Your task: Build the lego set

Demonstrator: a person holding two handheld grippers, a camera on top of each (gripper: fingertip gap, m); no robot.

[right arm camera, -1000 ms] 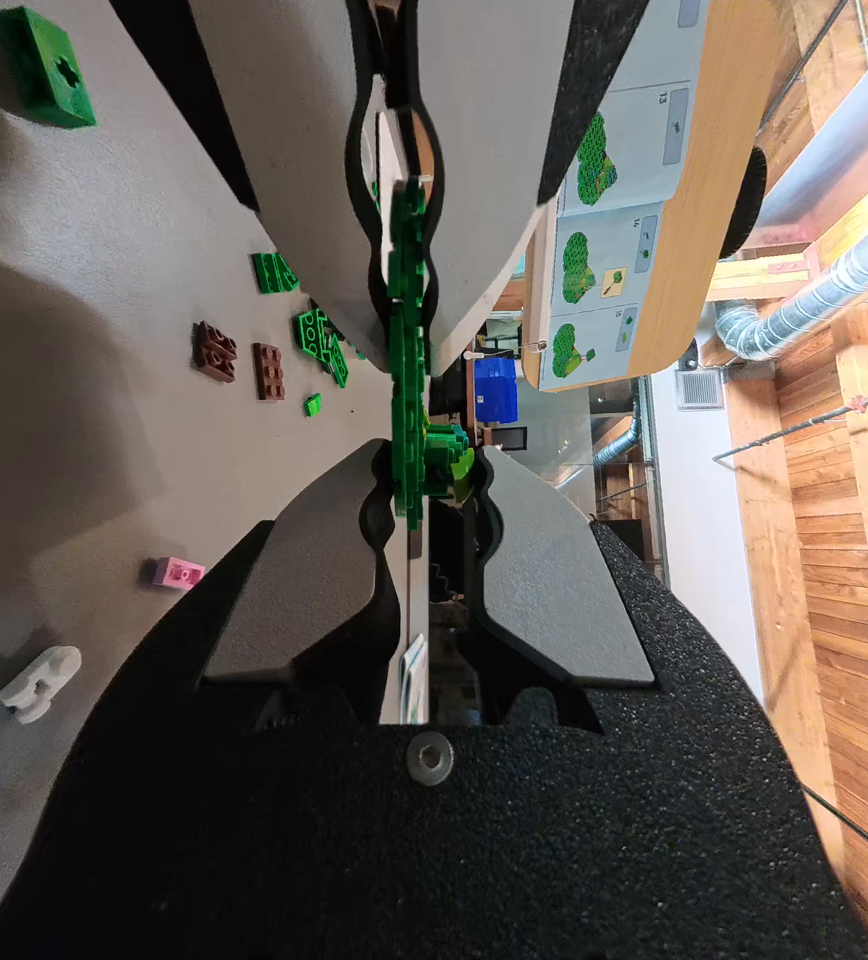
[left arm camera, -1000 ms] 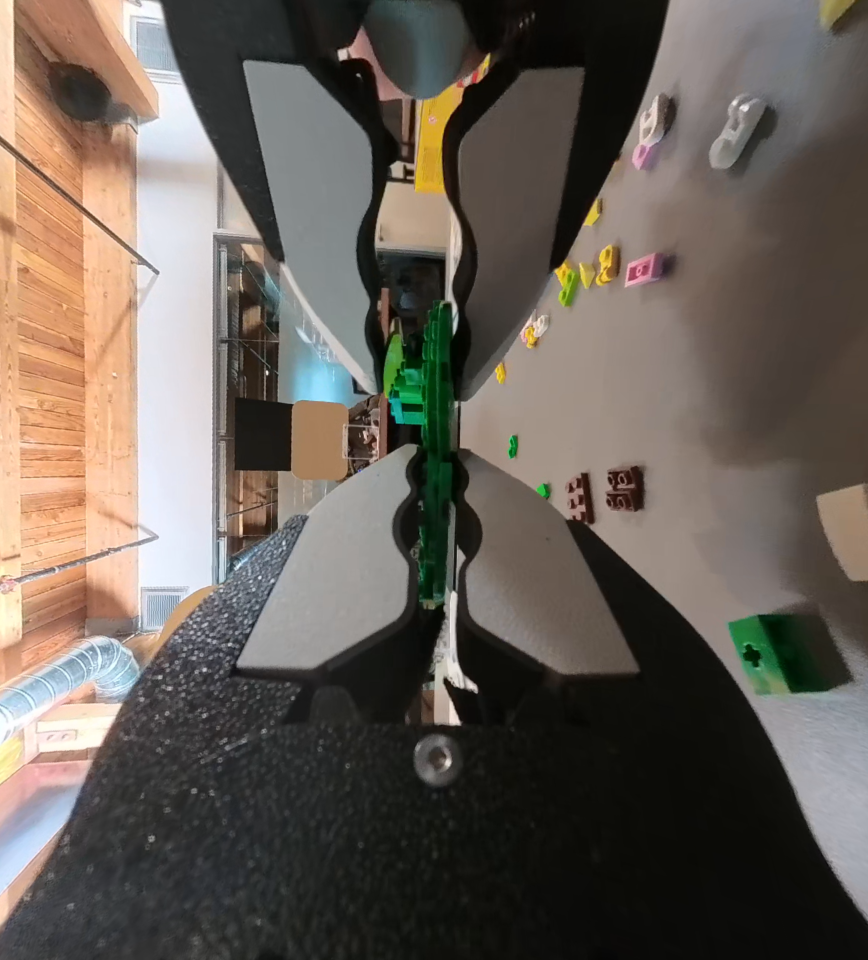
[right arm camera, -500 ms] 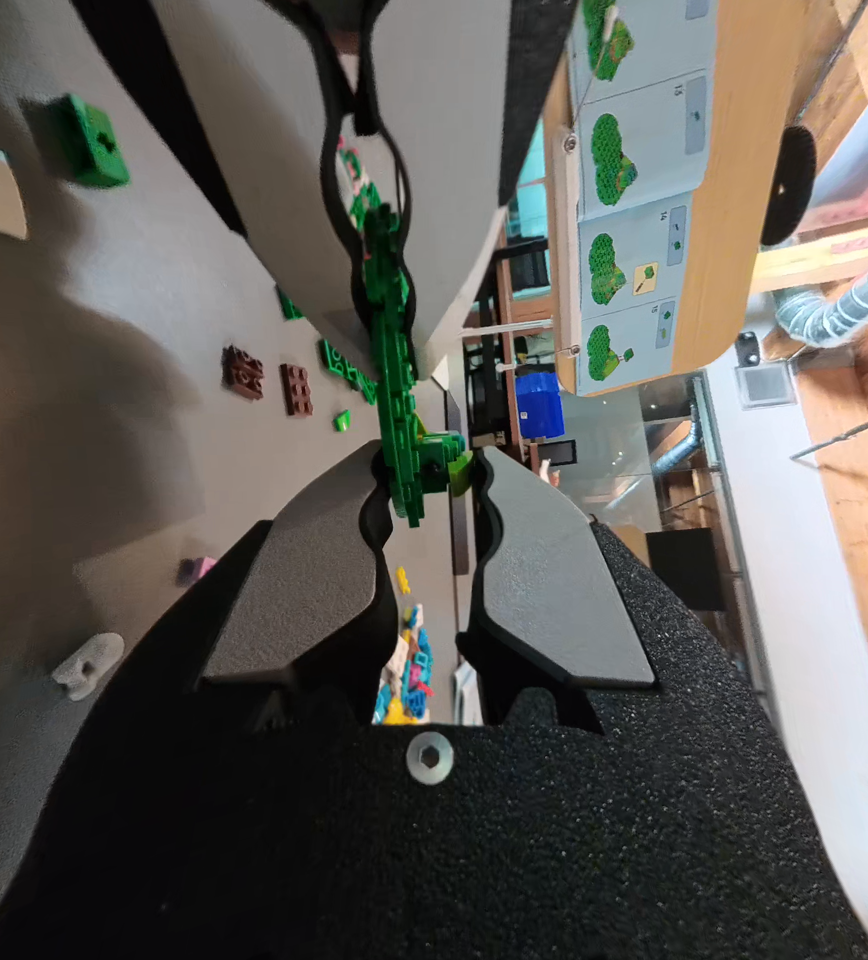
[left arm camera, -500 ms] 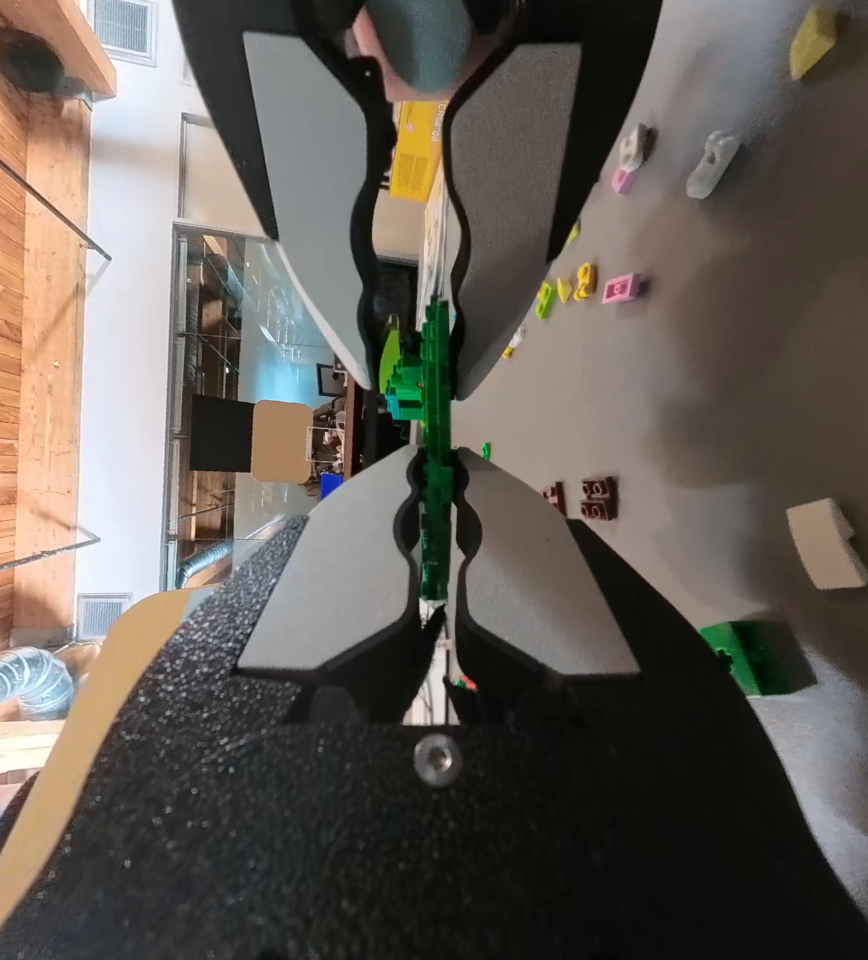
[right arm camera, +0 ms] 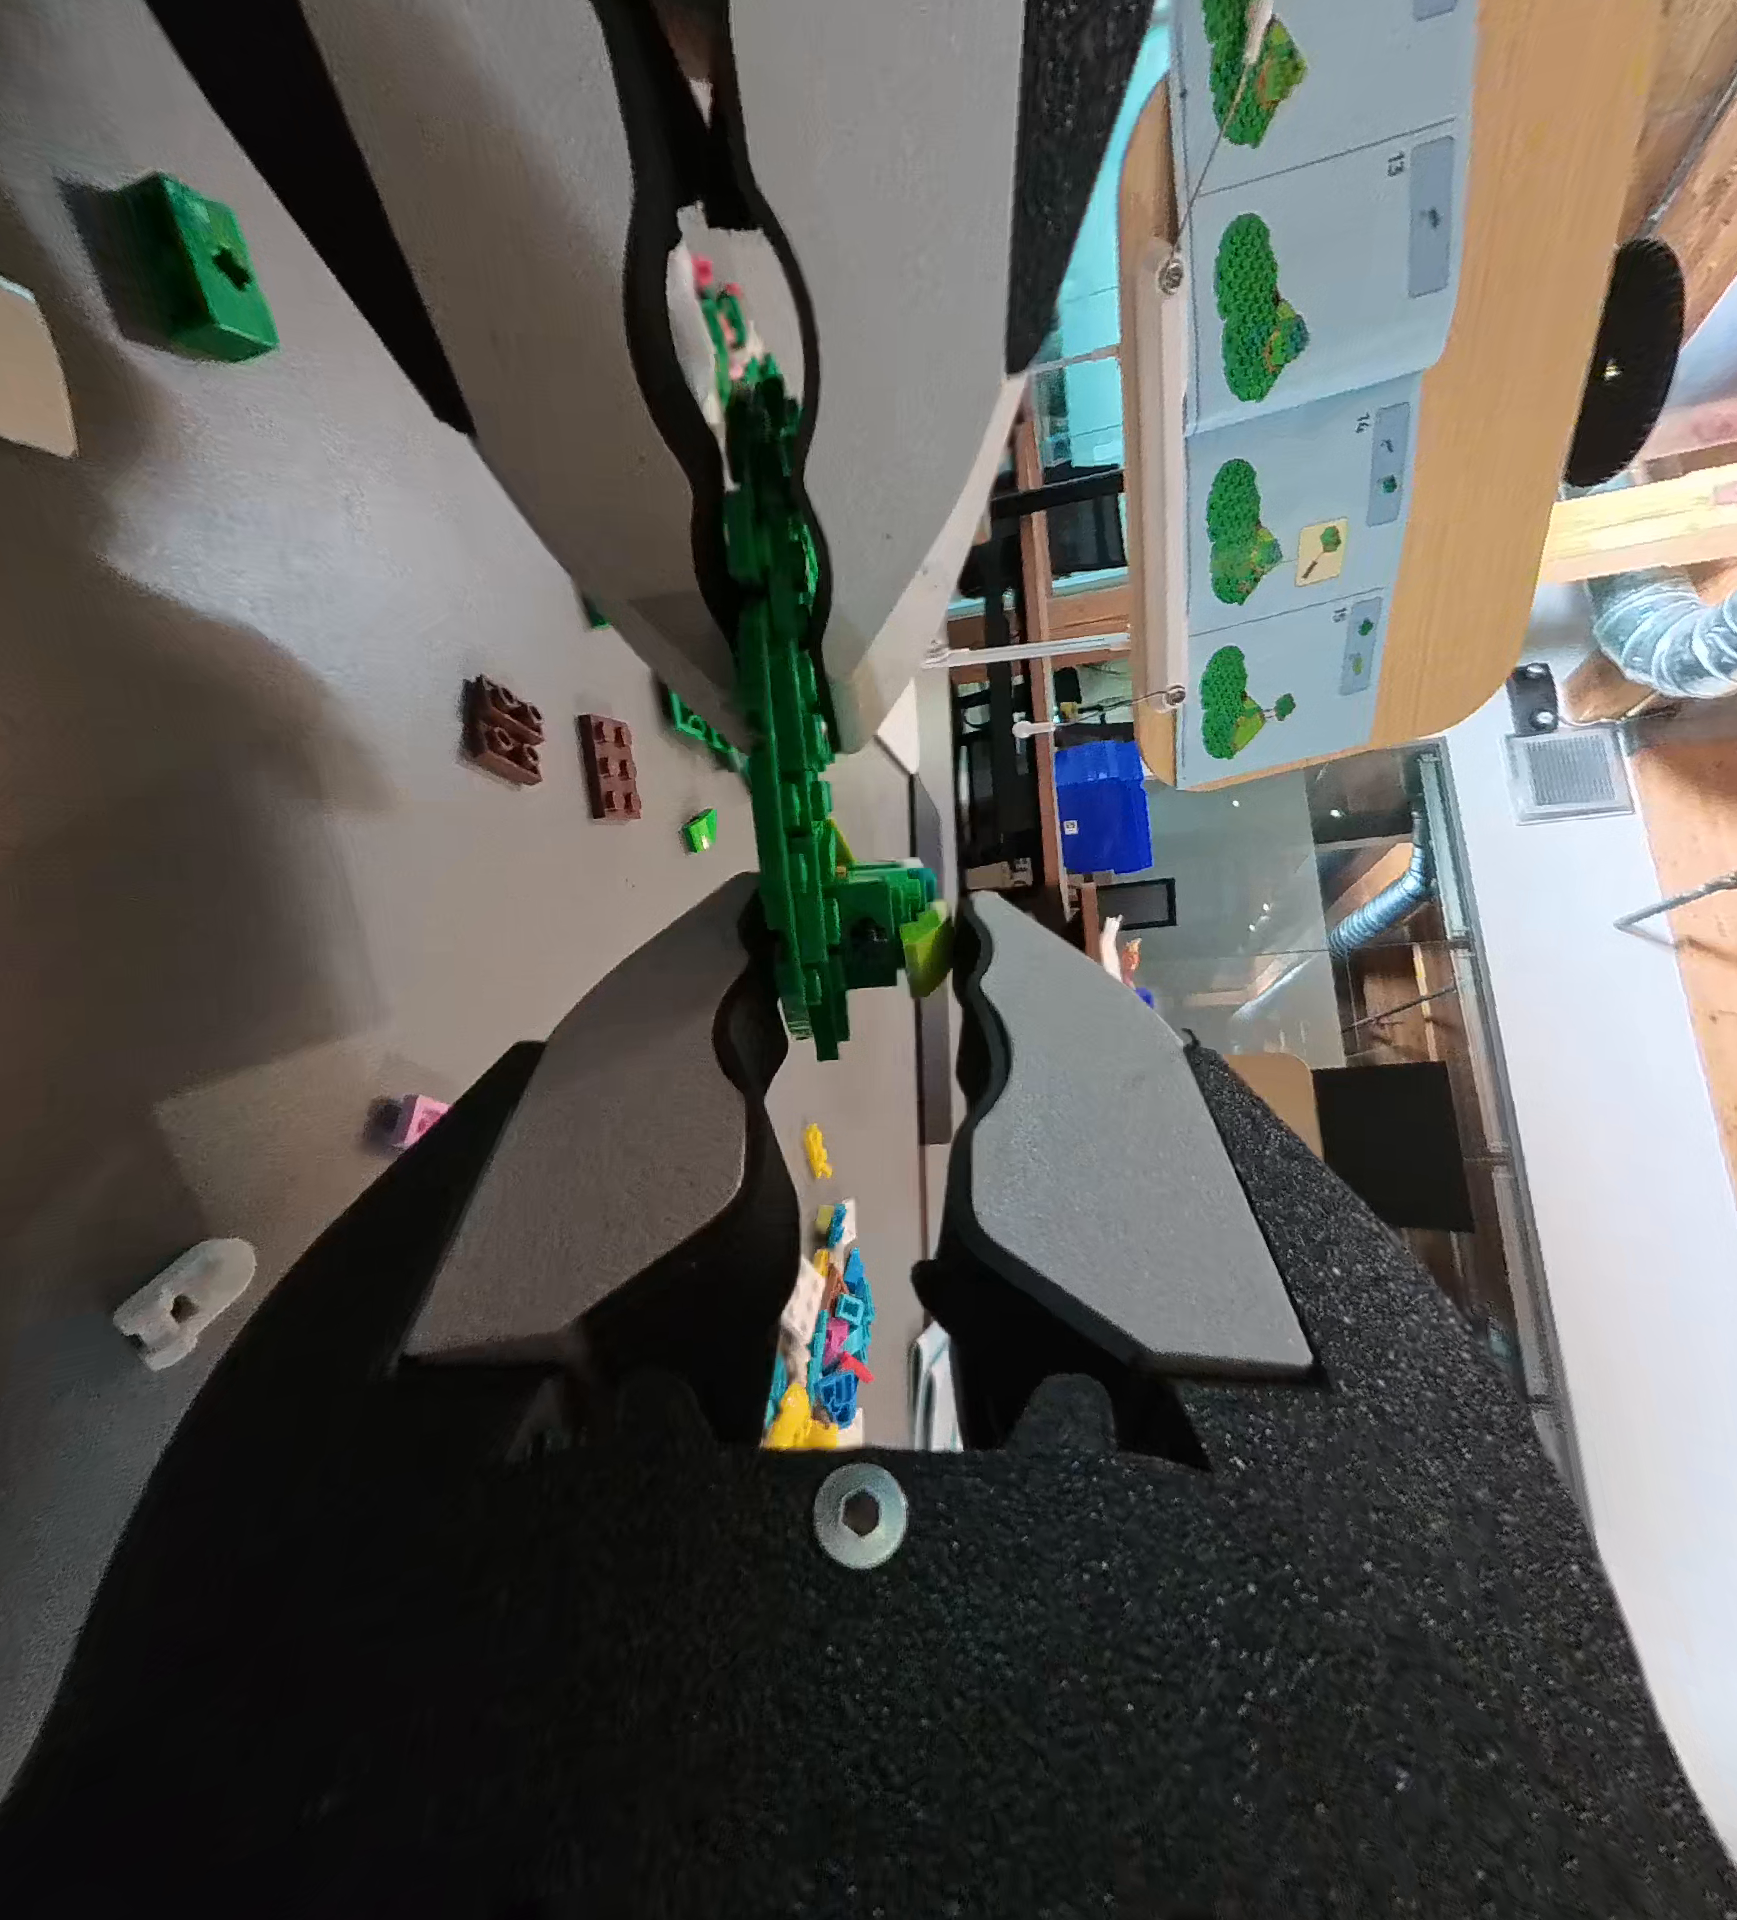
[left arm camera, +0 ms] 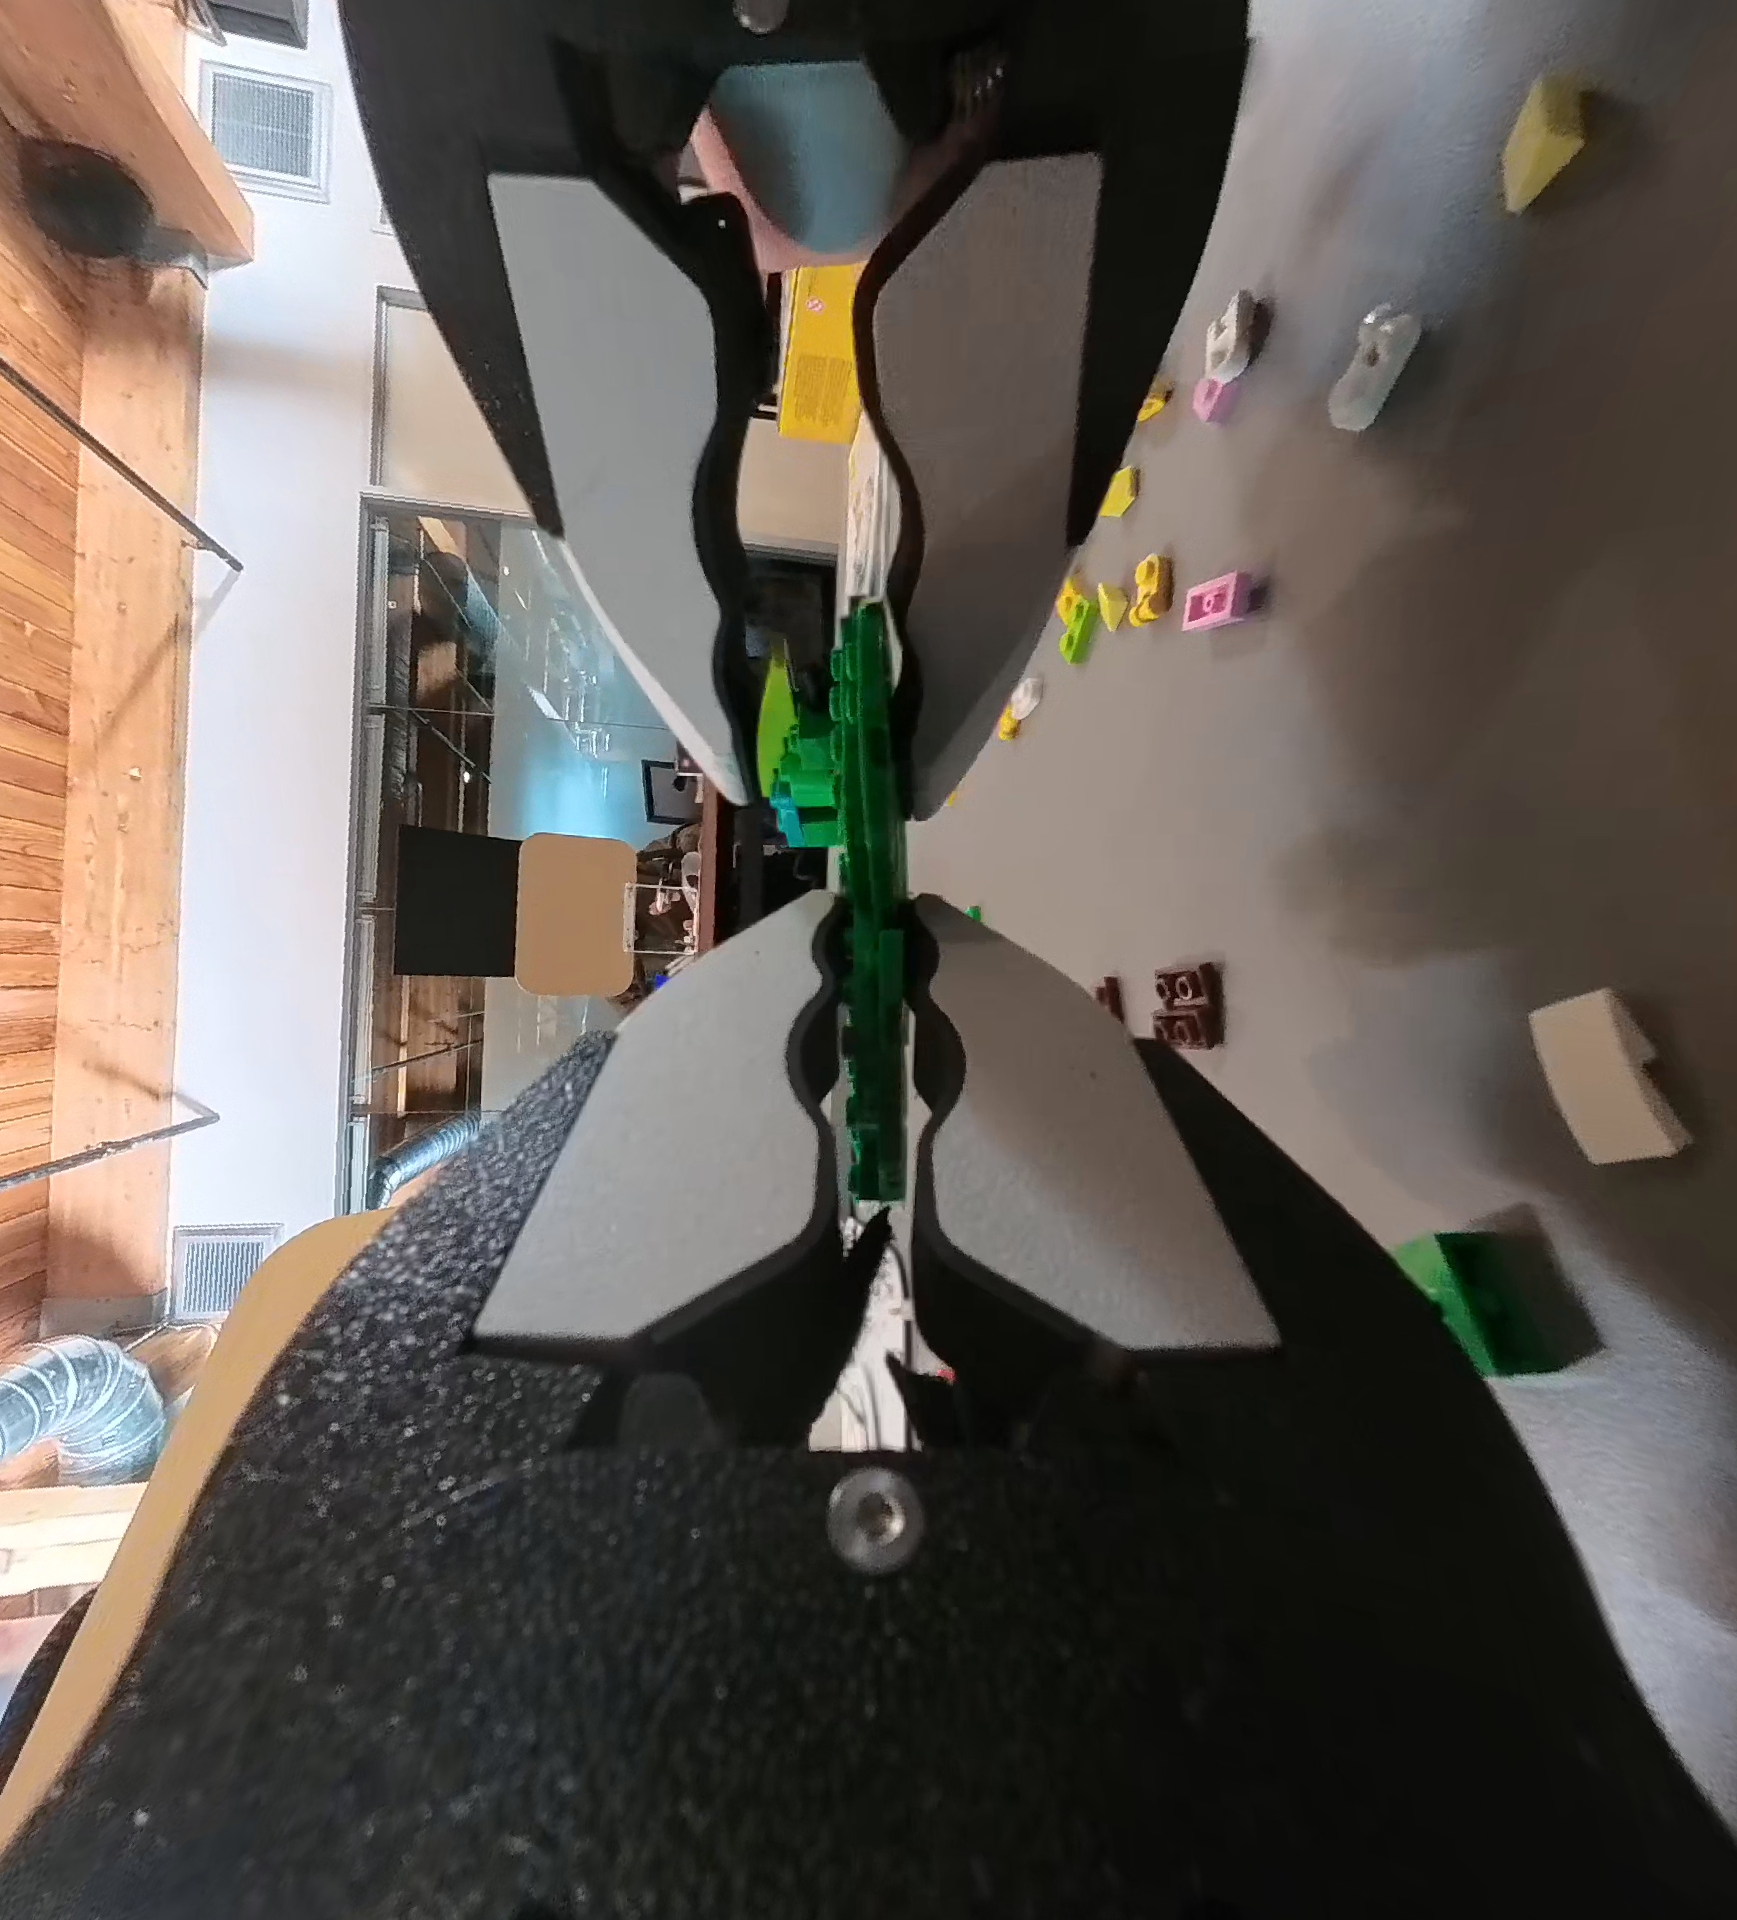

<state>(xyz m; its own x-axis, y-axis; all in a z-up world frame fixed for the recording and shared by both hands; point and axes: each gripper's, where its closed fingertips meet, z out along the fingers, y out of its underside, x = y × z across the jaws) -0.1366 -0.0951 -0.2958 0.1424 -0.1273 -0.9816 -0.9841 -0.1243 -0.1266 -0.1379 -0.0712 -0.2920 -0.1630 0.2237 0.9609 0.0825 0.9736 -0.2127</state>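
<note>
A flat green lego assembly (left arm camera: 869,831) with a small green and lime stack on one side is held edge-on above the grey table (left arm camera: 1466,779). My left gripper (left arm camera: 869,914) is shut on its near end. My right gripper (left arm camera: 822,790) faces it from the far end. In the right wrist view, my right gripper (right arm camera: 859,914) has its jaws a little apart around the assembly (right arm camera: 791,810), which sits tilted between them. One pad touches the plate, and the lime piece (right arm camera: 924,940) lies close to the other pad. The left gripper (right arm camera: 791,717) clamps the far end.
Loose pieces lie on the table: two brown plates (right arm camera: 500,727), a green brick (left arm camera: 1487,1309), a white curved piece (left arm camera: 1602,1081), pink and yellow bits (left arm camera: 1219,601), and a coloured pile (right arm camera: 833,1340). An instruction booklet (right arm camera: 1290,416) stands on a wooden board. My left and right fingertips are right by each other. The green brick (left arm camera: 1487,1309) lies around 10 cm away from my left fingertips. It turns up in the right wrist view (right arm camera: 154,229) as well.
My right gripper has turned, and its jaws stand slightly wider. The assembly now sits tilted between them. My left gripper keeps its hold and has shifted a little.
</note>
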